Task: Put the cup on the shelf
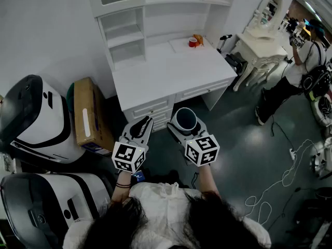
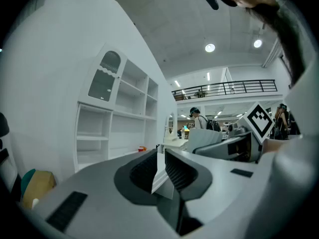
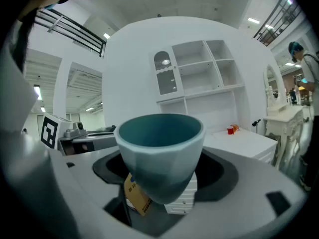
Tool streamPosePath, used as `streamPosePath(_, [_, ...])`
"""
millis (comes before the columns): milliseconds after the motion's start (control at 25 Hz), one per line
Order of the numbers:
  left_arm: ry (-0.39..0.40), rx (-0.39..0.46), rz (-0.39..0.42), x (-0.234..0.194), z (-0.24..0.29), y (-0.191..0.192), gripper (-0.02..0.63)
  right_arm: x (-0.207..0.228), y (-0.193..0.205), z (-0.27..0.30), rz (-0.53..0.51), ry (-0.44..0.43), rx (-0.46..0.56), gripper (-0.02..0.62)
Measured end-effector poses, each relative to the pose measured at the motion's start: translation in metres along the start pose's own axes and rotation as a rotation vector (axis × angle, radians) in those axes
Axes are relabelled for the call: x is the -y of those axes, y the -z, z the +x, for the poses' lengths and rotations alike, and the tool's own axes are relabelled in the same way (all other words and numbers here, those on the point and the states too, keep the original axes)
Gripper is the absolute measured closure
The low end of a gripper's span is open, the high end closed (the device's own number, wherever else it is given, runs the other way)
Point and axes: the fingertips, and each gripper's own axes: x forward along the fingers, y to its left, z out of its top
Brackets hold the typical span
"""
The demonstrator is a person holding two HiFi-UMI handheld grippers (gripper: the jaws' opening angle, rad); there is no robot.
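A teal cup (image 1: 184,120) sits upright between the jaws of my right gripper (image 1: 185,124), which is shut on it in the air in front of the desk. In the right gripper view the cup (image 3: 160,153) fills the middle and its mouth faces up. My left gripper (image 1: 144,122) hangs beside it, shut with nothing in it; its pads (image 2: 174,172) stand almost together. The white shelf unit (image 1: 126,35) rises at the back of the white desk (image 1: 166,69), ahead of both grippers. Its open compartments (image 3: 199,73) look bare.
A small red thing (image 1: 192,42) sits at the desk's back right. A cardboard box (image 1: 88,115) and white machines (image 1: 36,121) stand to the left. A white dressing table (image 1: 262,40), a person (image 1: 295,71) and floor cables (image 1: 282,180) are to the right.
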Motion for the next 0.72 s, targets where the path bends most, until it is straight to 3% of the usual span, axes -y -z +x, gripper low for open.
streamPosePath(400, [-0.005, 0.006, 0.004, -0.008, 0.003, -0.002, 0.549, 0.005, -0.012, 0.009, 0.042, -0.012, 0.043, 0.236])
streamPosePath(720, [0.001, -0.006, 0.009, -0.003, 0.018, 0.001, 0.549, 0.023, -0.011, 0.010, 0.016, 0.005, 0.028, 0.236])
